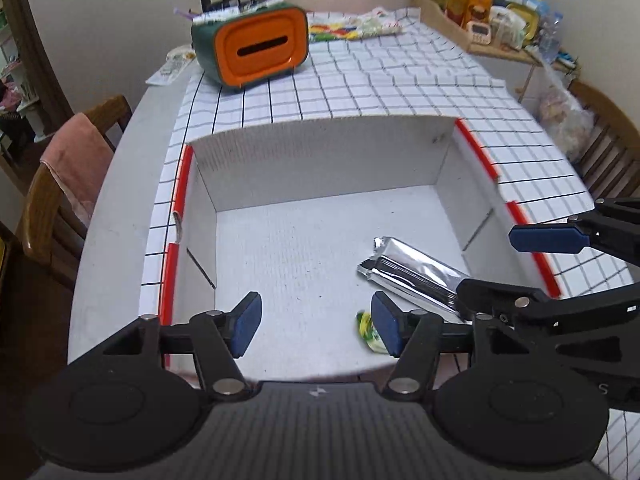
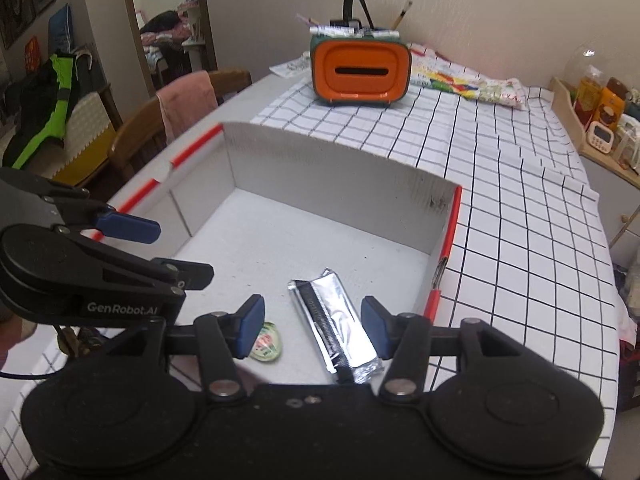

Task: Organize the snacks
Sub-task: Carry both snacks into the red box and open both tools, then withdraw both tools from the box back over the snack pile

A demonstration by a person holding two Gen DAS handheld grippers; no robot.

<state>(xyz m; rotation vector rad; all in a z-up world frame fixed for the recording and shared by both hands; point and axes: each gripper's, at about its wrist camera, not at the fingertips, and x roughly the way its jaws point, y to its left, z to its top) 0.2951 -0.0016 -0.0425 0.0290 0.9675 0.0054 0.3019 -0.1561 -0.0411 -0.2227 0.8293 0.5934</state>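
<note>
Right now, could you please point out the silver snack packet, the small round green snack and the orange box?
silver snack packet (image 2: 334,320): right wrist view, middle of the wrapper.
small round green snack (image 2: 269,345): right wrist view, its top face.
orange box (image 1: 260,46): left wrist view, front panel.

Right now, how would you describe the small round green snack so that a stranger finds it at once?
Look into the shallow white cardboard box with red edges on the checked tablecloth. Near its front lies a long silver foil packet; beside it is the small round green snack, the only colourful round thing there.

A silver foil snack bar (image 2: 335,327) lies flat on the floor of the open white box (image 2: 320,184), near its right wall. A small round green-and-red snack (image 2: 267,345) lies just left of it, apart.
</note>
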